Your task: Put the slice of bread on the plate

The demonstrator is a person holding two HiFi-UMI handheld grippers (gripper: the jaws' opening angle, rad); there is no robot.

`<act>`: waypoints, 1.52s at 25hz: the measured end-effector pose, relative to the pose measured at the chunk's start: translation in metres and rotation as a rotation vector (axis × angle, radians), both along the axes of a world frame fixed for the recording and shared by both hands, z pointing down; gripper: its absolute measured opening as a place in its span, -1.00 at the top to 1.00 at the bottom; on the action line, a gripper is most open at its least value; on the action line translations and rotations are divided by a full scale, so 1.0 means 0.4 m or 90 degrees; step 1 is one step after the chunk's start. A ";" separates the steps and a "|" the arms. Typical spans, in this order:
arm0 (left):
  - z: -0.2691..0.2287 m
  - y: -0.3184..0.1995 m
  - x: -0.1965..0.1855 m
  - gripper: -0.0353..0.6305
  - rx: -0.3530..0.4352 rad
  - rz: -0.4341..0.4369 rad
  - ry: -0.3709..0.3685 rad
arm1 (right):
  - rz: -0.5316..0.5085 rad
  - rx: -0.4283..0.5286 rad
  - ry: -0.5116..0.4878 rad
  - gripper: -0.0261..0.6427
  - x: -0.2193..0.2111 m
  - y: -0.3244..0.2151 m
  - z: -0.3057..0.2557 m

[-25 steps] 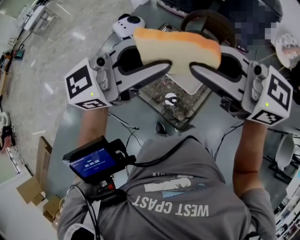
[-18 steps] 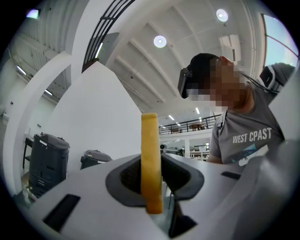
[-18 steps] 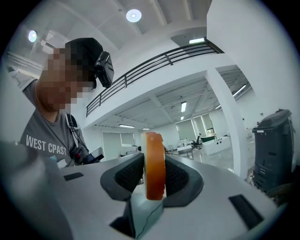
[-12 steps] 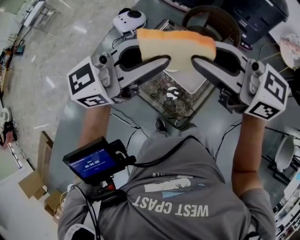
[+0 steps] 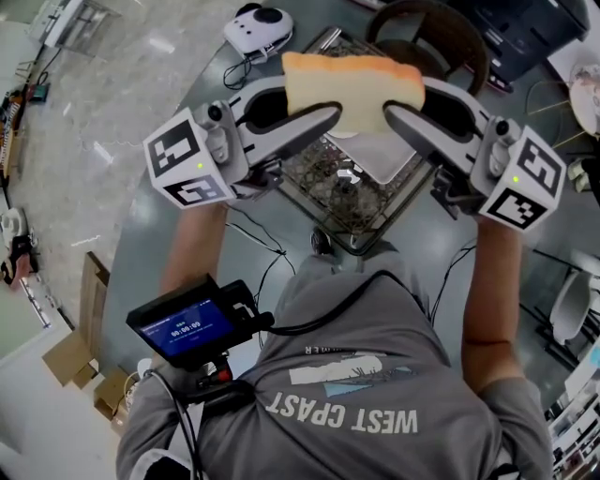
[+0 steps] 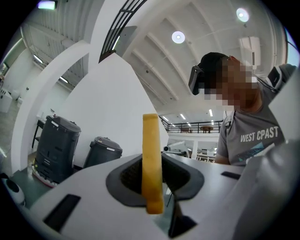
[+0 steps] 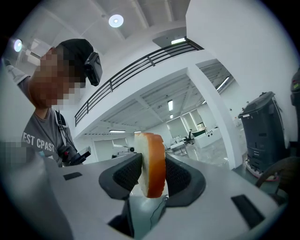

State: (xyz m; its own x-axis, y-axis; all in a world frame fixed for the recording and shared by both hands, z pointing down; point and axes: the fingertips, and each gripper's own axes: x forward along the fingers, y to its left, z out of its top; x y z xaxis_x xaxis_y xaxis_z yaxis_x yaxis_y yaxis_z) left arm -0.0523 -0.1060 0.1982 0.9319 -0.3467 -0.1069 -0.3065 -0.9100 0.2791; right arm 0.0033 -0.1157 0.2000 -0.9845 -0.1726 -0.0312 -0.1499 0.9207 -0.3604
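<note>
A slice of bread (image 5: 352,89) with an orange crust hangs upright over a white plate (image 5: 386,157), carried between both grippers. My left gripper (image 5: 314,101) grips its left end, my right gripper (image 5: 405,98) its right end. In the left gripper view the bread (image 6: 152,164) stands edge-on with the dark pads (image 6: 129,176) flanking it. The right gripper view shows the bread (image 7: 151,164) squeezed between both pads (image 7: 180,174), while those jaws are opening slightly. The plate rests on a patterned tray (image 5: 328,192).
The tray sits on a grey table (image 5: 187,244) with cables (image 5: 258,248) trailing across it. A white panda-shaped device (image 5: 258,23) lies at the far edge, a dark round chair back (image 5: 427,33) beyond the plate. A screen unit (image 5: 183,328) is strapped to the left forearm.
Both grippers have sunk a little with the bread between them, closer to the plate, and each has rolled slightly. The bread stays gripped at both ends.
</note>
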 end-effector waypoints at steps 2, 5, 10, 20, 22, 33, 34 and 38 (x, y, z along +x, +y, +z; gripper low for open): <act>0.023 -0.022 0.000 0.61 -0.021 -0.010 -0.002 | 0.013 -0.017 0.009 0.56 0.001 -0.023 0.023; 0.063 -0.067 0.003 0.61 -0.052 -0.034 -0.004 | 0.038 -0.048 0.029 0.56 -0.001 -0.065 0.068; 0.144 -0.106 -0.015 0.60 -0.110 -0.062 -0.006 | 0.043 -0.092 0.047 0.56 -0.023 -0.102 0.144; 0.357 -0.179 -0.018 0.60 -0.219 -0.101 -0.023 | 0.026 -0.166 0.090 0.56 -0.033 -0.176 0.337; 0.417 -0.189 -0.005 0.60 -0.244 -0.105 -0.026 | 0.026 -0.188 0.101 0.56 -0.019 -0.187 0.398; 0.618 -0.181 -0.013 0.59 -0.391 -0.102 0.084 | -0.036 -0.376 0.046 0.57 0.001 -0.195 0.591; 0.639 -0.177 -0.015 0.59 -0.400 -0.103 0.087 | -0.037 -0.386 0.046 0.57 0.000 -0.191 0.610; 0.683 -0.156 -0.022 0.59 -0.431 -0.106 0.090 | -0.041 -0.415 0.059 0.57 -0.009 -0.175 0.650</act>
